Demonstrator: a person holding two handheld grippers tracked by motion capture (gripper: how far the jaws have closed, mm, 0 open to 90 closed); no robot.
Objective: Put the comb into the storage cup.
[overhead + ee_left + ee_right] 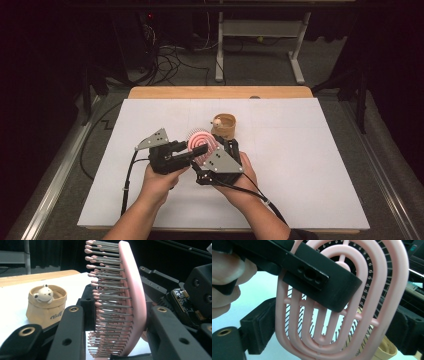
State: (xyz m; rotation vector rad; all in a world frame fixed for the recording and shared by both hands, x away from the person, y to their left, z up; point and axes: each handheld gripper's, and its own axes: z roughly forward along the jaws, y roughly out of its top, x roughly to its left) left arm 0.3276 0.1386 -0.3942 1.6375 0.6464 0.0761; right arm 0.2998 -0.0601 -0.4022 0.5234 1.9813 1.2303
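Note:
A pink oval hairbrush (200, 140) is held up over the white table, its bristles (107, 292) facing the small tan fabric basket (46, 307). My left gripper (192, 150) is shut on it. In the left gripper view one jaw presses the bristle side and the other the pink back (133, 290). In the right gripper view that left jaw lies across the brush's ribbed back (387, 277). My right gripper (329, 335) stands wide with the brush between its jaws, the pads (258, 332) close beside the rim without a clear press.
The basket (223, 126) holds a small bear figure (44, 293) and stands just beyond the brush. A white sheet (300, 165) covers the wooden table (220, 92). Cables and a desk frame (260, 30) sit on the floor behind.

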